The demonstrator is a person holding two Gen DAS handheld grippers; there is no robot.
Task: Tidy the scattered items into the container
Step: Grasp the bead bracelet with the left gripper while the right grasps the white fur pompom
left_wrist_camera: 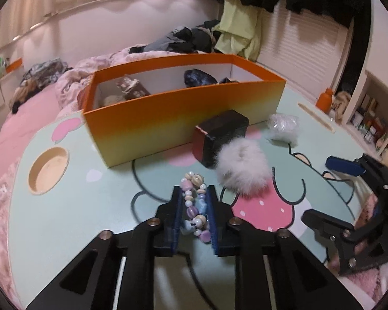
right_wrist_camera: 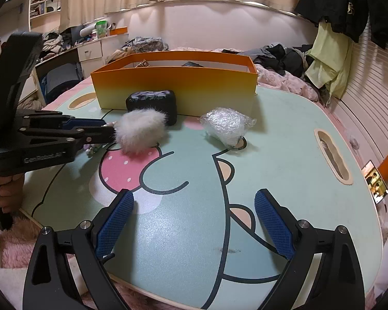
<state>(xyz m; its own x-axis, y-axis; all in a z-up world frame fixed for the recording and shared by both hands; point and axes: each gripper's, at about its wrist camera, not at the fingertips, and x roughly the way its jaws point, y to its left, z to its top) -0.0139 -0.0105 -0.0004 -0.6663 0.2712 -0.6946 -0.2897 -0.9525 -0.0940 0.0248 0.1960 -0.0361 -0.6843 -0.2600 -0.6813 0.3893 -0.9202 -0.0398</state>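
On a pale green tabletop (right_wrist_camera: 183, 222) printed with a cartoon animal, a tidying task is part way through. A long, open-topped orange-to-yellow cardboard box (left_wrist_camera: 183, 113) stands at twelve o'clock in both wrist views and already holds a few things: a brown patterned packet and some dark bundles, too blurred to name.

The step in hand appears to be picking up a bracelet of pastel pink, blue and cream beads (left_wrist_camera: 195, 206). In the left wrist view the left gripper (left_wrist_camera: 194, 193) has its two blue-padded jaws drawn close together, clamped on the bracelet, which is strung lengthwise between the pads. Whether it is lifted clear of the table cannot be told.

The next move, as a judgement, calls for carrying the bracelet up over the box's near wall, toward twelve o'clock, and letting go inside.

Still out on the table: a fluffy white fur pompom (left_wrist_camera: 241, 171) just beside the left gripper at one o'clock, a black glossy rectangular pouch (left_wrist_camera: 219, 134) behind it against the box wall, and a crinkled clear plastic-wrapped bundle (right_wrist_camera: 225, 126) at two o'clock.

In the right wrist view the right gripper (right_wrist_camera: 194, 224) hovers over bare table at six o'clock, jaws wide apart, holding and touching nothing.
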